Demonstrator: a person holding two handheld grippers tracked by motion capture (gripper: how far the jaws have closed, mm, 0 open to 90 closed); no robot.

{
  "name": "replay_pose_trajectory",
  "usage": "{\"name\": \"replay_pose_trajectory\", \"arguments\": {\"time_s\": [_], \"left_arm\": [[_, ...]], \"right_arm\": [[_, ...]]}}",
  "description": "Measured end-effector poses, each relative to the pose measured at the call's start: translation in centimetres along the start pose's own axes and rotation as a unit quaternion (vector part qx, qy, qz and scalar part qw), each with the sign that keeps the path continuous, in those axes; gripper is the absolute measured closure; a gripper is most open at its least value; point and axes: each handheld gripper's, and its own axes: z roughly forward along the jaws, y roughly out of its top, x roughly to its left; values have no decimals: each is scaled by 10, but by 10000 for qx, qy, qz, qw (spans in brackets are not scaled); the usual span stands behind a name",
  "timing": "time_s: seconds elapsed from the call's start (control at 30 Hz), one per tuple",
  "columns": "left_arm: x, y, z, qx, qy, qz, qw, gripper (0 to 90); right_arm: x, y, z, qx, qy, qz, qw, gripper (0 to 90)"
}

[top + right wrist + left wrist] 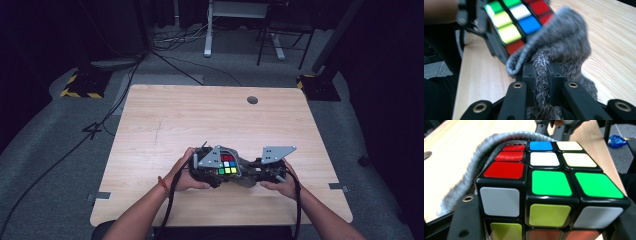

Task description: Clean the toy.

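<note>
A wooden desk [165, 125] is seen from the high view, and near its front edge the work is done, where both forearms of the person come in. The far part of the desk carries nothing except a small round hole cover [252, 100].

The left tool [216, 172] is closed on a colour cube [227, 164], which is held a little above the desk surface, between the two hands. In the left gripper view the cube [549, 185] is seen clamped from its sides, so that the top face with red, white, blue and green stickers stays free. It is judged that the cube is gripped this way to keep it steady while its faces are wiped.

The right tool [541, 75] is closed on a grey cloth [559, 50], and a twisted part of the fabric is pinched between its jaws. The loose end of the cloth is laid against one edge of the cube [511, 22], touching it. In the left gripper view the cloth [474, 162] is wrapped along the red side. The cloth is probably bunched so that a soft pad is pushed on the stickers.
</note>
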Motion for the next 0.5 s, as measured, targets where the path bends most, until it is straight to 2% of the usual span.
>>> {"name": "replay_pose_trajectory", "arguments": {"time_s": [0.03, 0.17, 0.23, 0.5], "left_arm": [[0, 0, 0, 45, 11, 13, 10000, 322], [0, -1, 1, 176, 59, 0, 9998, 322], [1, -1, 1, 173, 8, -39, 9998, 317], [3, -2, 3, 345, 53, -106, 9993, 278]], "right_arm": [[2, 1, 1, 22, -27, -69, 10000, 799], [-1, 0, -3, -175, 60, 76, 9998, 799], [2, 1, -4, -182, 27, 26, 9998, 799], [6, 7, -3, -256, 37, -33, 9997, 798]]}}
